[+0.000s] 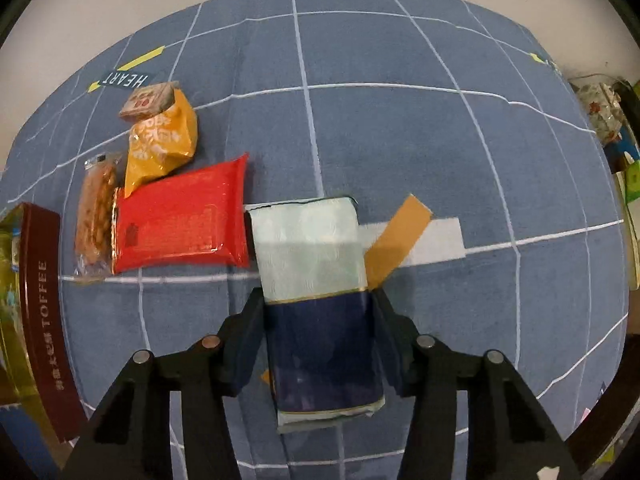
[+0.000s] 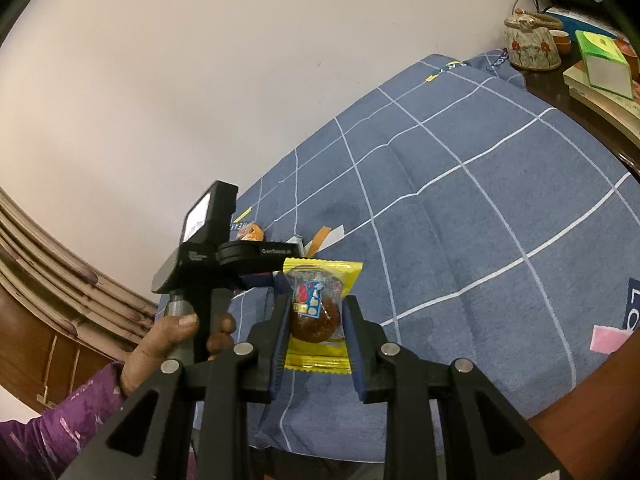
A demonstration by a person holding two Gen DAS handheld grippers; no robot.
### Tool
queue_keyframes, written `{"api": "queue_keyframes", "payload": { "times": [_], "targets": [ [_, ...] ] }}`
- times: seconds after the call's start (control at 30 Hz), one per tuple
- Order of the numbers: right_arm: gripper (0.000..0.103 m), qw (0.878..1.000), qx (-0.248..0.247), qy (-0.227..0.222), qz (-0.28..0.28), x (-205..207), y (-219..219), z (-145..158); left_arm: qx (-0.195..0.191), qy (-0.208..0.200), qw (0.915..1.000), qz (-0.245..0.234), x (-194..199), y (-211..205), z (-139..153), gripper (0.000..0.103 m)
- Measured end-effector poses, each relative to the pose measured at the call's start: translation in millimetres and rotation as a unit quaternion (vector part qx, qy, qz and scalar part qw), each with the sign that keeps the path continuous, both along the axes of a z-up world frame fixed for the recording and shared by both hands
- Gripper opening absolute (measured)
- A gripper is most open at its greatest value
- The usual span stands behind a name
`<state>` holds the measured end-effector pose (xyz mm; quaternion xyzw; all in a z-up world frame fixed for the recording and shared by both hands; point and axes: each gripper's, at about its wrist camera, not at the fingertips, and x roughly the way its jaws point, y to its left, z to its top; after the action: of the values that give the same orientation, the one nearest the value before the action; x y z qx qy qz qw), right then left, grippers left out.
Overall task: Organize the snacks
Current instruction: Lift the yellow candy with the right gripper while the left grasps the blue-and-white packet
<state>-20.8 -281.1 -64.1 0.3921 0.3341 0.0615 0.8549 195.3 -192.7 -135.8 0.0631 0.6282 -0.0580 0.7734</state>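
A long packet [image 1: 308, 248], pale green at the far end and navy at the near end, lies on the blue checked cloth [image 1: 400, 120]. My left gripper [image 1: 318, 296] points down over it, its fingers pressed against both sides of the navy part. To its left lie a red packet [image 1: 180, 220], a clear-wrapped nut bar [image 1: 96, 216], an orange-yellow bag [image 1: 160, 144] and a small box [image 1: 148, 100]. My right gripper [image 2: 316, 300] is shut on a yellow-edged wrapper with a round brown pastry [image 2: 316, 316], held above the cloth's near edge.
A brown toffee box [image 1: 44, 312] stands at the far left. Orange tape [image 1: 400, 236] and white tape [image 1: 432, 240] lie just right of the packet. A hand [image 2: 168, 336] holds the left gripper's handle. A teapot [image 2: 528, 44], books and a green box [image 2: 604, 64] crowd the right side.
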Motion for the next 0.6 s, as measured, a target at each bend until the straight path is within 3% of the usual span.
{"api": "queue_keyframes", "payload": {
  "times": [0.23,0.6],
  "targets": [
    [0.026,1.0,-0.01,0.005,-0.007,-0.7,0.3,0.0,-0.031,0.006,0.9995,-0.007,-48.0,25.0,9.1,0.047],
    [0.026,0.998,-0.055,0.02,-0.002,1.1,14.4,0.5,-0.095,-0.03,0.9949,-0.016,-101.8,81.6,67.7,0.047]
  ]
}}
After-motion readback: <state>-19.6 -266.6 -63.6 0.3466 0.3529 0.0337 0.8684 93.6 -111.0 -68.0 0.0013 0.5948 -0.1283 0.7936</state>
